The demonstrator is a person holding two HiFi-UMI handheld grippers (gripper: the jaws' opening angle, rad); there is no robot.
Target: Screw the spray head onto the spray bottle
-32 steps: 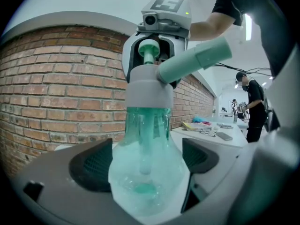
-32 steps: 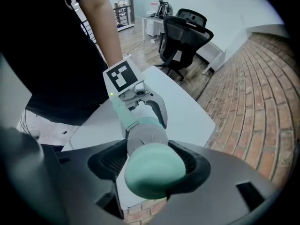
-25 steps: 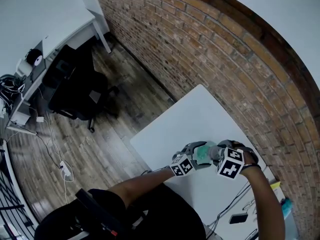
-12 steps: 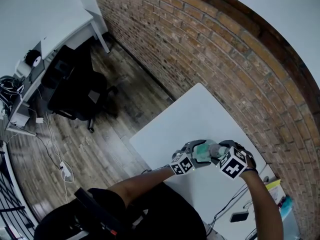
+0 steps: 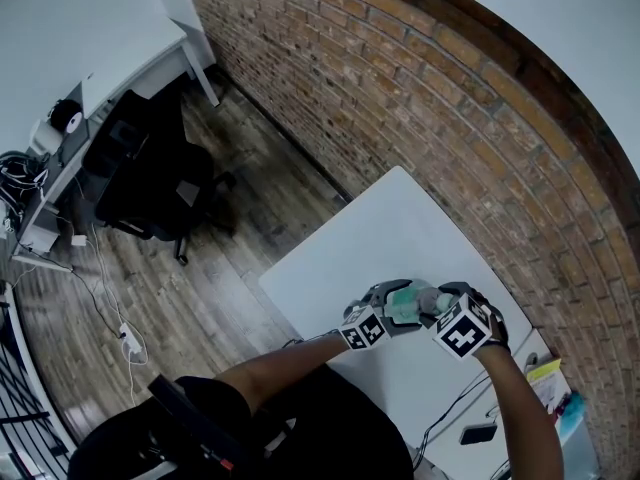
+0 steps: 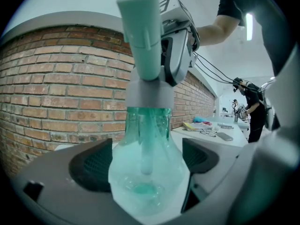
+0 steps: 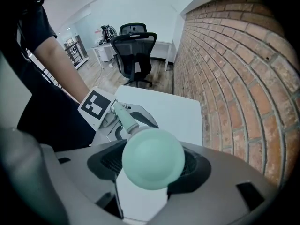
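Gripping a translucent teal spray bottle [image 6: 146,125] in the left gripper [image 6: 147,172], jaws closed on the bulbous lower body, one pad against each side, bottle upright with its dip tube showing inside. Capped by the teal spray head [image 6: 139,36], joined to the neck through a grey collar [image 6: 150,95]. Clamped from above by the right gripper [image 7: 152,165], pointing steeply down, jaws pressed on opposite sides of the head's rounded top, filling the gap between the pads. Held over the white table [image 5: 390,228] beside the brick wall [image 5: 450,118], both grippers close together on the one assembly.
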